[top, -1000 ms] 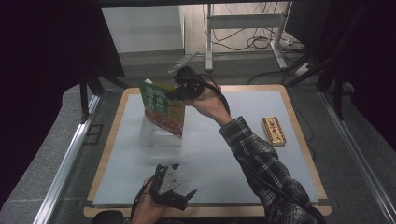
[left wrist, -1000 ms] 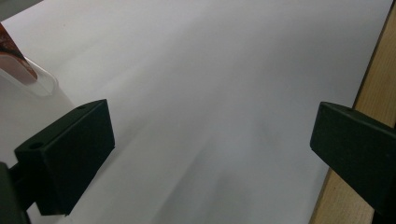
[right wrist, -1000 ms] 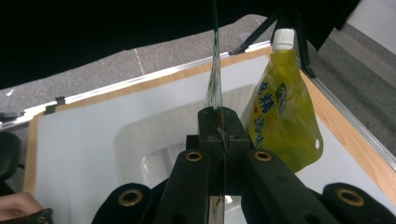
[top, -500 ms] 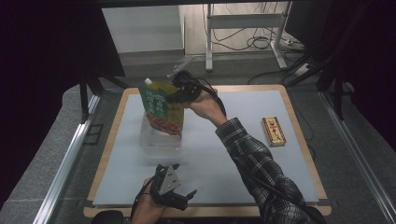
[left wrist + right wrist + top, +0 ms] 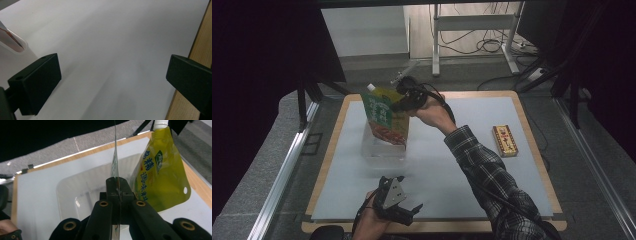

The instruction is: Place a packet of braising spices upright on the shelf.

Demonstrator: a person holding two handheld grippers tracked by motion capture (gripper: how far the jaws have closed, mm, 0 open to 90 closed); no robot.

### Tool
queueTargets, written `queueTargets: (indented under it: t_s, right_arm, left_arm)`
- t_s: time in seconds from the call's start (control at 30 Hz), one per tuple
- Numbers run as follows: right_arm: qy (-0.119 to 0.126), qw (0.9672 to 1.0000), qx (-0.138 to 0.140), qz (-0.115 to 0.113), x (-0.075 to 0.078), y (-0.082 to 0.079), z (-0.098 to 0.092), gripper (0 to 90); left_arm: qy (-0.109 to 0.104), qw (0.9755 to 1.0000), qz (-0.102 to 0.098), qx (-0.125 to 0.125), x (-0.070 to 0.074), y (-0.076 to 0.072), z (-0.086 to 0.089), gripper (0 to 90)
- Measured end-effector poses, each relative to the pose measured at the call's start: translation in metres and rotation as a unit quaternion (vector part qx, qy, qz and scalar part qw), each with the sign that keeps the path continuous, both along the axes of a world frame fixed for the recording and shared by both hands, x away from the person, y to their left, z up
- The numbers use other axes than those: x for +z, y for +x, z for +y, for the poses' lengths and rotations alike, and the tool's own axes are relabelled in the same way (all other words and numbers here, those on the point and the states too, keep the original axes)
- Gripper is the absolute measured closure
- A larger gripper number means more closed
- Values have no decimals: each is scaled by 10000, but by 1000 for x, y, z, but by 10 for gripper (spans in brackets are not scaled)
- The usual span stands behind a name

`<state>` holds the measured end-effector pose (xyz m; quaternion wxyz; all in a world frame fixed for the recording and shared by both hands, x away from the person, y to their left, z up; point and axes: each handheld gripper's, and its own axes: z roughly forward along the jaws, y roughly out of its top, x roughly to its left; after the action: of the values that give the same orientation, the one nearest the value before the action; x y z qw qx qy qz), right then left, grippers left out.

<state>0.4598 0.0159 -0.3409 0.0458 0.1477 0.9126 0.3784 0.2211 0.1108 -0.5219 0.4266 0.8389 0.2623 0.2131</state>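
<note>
The right gripper (image 5: 117, 185) is clamped on the thin edge seam of the pouch (image 5: 384, 114), which hangs tilted over the clear bin (image 5: 382, 149) on the worktop (image 5: 462, 165). With so narrow a hold, the heavy pouch could swing or slip and land outside the bin, or tip it. The left gripper (image 5: 404, 212), jaws apart and empty, rests near the front edge, too far away to steady anything.
</note>
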Motion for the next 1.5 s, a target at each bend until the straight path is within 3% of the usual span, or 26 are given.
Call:
queueTargets:
  t_s: [0.13,0.43,0.57,0.83,1.1,1.2,1.5]
  right_arm:
    - [0,10000,27,33,1,0,4,890]
    - [-154,9997,-140,-153,-3,-1,6,890]
    - [-18,9999,-83,-73,-1,0,2,881]
    - [155,9996,-136,-209,-2,2,-3,656]
    - [290,9989,-226,-279,2,2,-14,491]
    - [266,9990,-255,-239,2,0,-18,467]
    - [198,9981,-398,-419,0,-8,-36,401]
  left_arm:
    - [13,10000,-7,-13,0,-1,-1,0]
    - [43,10000,-13,-31,0,-1,-3,0]
    - [36,10000,-7,-15,-1,0,-2,0]
    - [35,10000,-9,-13,-1,0,-1,0]
    - [86,10000,-9,-29,0,0,-1,0]
    - [81,10000,-5,-18,0,0,-1,0]
    - [32,10000,11,-2,-1,0,-2,0]
